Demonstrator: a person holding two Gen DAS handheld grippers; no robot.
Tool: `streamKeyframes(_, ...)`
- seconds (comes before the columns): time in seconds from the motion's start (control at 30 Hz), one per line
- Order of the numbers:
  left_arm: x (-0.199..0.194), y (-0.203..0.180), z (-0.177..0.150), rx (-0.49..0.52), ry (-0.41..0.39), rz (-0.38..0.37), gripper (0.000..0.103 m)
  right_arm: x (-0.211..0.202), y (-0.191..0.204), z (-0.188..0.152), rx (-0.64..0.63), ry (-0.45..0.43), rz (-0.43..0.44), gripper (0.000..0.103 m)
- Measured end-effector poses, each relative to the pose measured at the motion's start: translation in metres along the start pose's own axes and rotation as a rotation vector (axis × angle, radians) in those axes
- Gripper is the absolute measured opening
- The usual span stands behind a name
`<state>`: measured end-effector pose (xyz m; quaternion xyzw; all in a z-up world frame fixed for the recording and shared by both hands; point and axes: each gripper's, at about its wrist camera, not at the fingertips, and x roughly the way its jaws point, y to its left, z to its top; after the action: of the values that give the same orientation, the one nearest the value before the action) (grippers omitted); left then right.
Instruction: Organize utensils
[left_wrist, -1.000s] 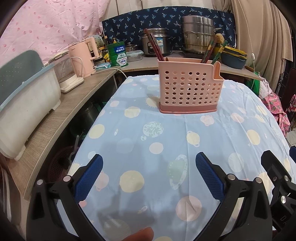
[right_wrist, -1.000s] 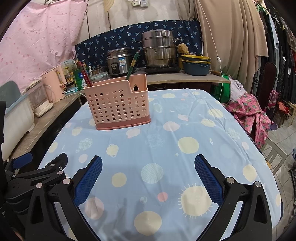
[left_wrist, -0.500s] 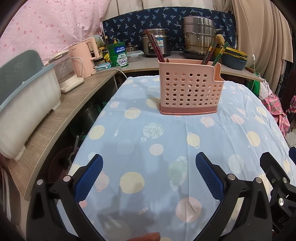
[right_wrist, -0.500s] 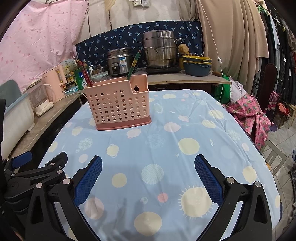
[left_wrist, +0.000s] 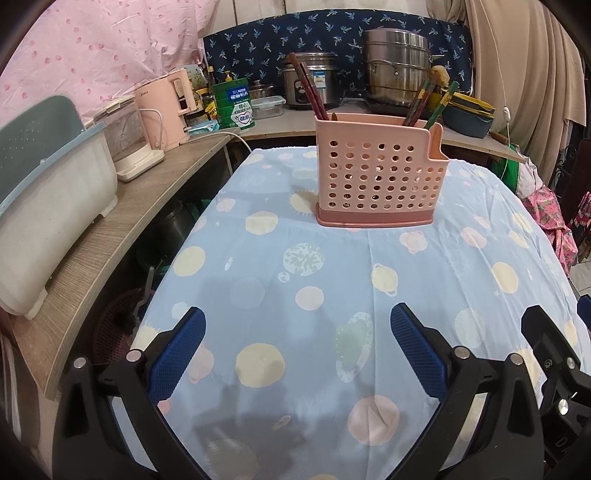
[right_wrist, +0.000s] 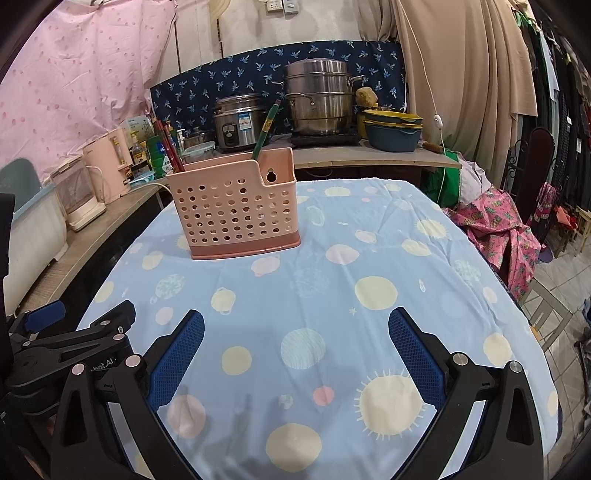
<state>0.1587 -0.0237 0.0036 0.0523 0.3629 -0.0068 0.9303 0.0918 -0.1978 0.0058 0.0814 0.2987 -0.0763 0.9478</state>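
Note:
A pink perforated utensil holder (left_wrist: 380, 171) (right_wrist: 238, 206) stands upright on the blue spotted tablecloth (left_wrist: 332, 280) (right_wrist: 332, 288). Dark red chopsticks (left_wrist: 308, 90) (right_wrist: 170, 147) lean out of its left compartment, and green and brown utensil handles (left_wrist: 439, 101) (right_wrist: 266, 125) stick out of its right part. My left gripper (left_wrist: 297, 345) hovers open over the cloth well short of the holder, nothing between its blue pads. My right gripper (right_wrist: 295, 345) is open too, also empty, with the holder ahead to its left.
A wooden shelf (left_wrist: 122, 221) runs along the left with a white tub (left_wrist: 48, 206) and a pink kettle (left_wrist: 168, 109). Behind the table a counter holds a rice cooker (right_wrist: 238, 120), a steel steamer pot (right_wrist: 319, 98) and stacked bowls (right_wrist: 391, 129). Floor and pink cloth lie right (right_wrist: 495, 229).
The left view has drifted slightly, so the holder sits a touch lower in it. A fingertip at the bottom edge of the left view has gone. Both grippers stay open.

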Motion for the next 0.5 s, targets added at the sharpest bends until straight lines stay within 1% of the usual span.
streamKeyframes(0.5,0.0022,0.0021,0.0011,-0.001,-0.001,0.010,0.096,0.0024,-0.0012,0.0012,0.003,0.012,-0.002,0.096)
